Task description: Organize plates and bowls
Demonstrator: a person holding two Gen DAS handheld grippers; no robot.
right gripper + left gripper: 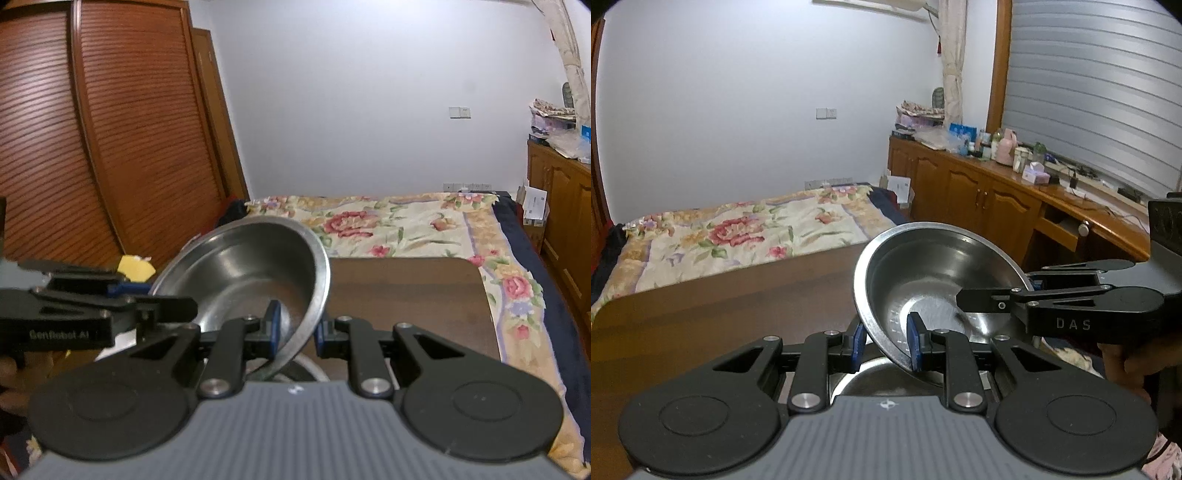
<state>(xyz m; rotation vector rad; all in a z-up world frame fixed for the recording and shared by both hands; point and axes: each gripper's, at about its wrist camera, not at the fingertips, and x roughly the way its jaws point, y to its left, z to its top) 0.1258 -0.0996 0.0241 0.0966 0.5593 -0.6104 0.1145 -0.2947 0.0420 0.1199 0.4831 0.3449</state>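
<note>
A steel bowl [934, 273] hangs tilted above the brown table [720, 321], held by both grippers at opposite sides of its rim. My left gripper [886, 343] is shut on the near rim, one blue pad inside the bowl and one outside. The right gripper [993, 299] reaches in from the right and clamps the far rim. In the right wrist view the same bowl [243, 266] has its rim pinched by my right gripper [297, 328], while the left gripper [159, 306] grips it from the left. A second steel bowl [864, 380] [310, 369] rests on the table right beneath, mostly hidden.
The table [406, 295] stands against a bed with a floral quilt [746, 232]. A wooden cabinet [979, 192] crowded with bottles and boxes runs along the right wall. Louvred wardrobe doors [92, 147] stand at the left. A yellow object [135, 267] lies behind the bowl.
</note>
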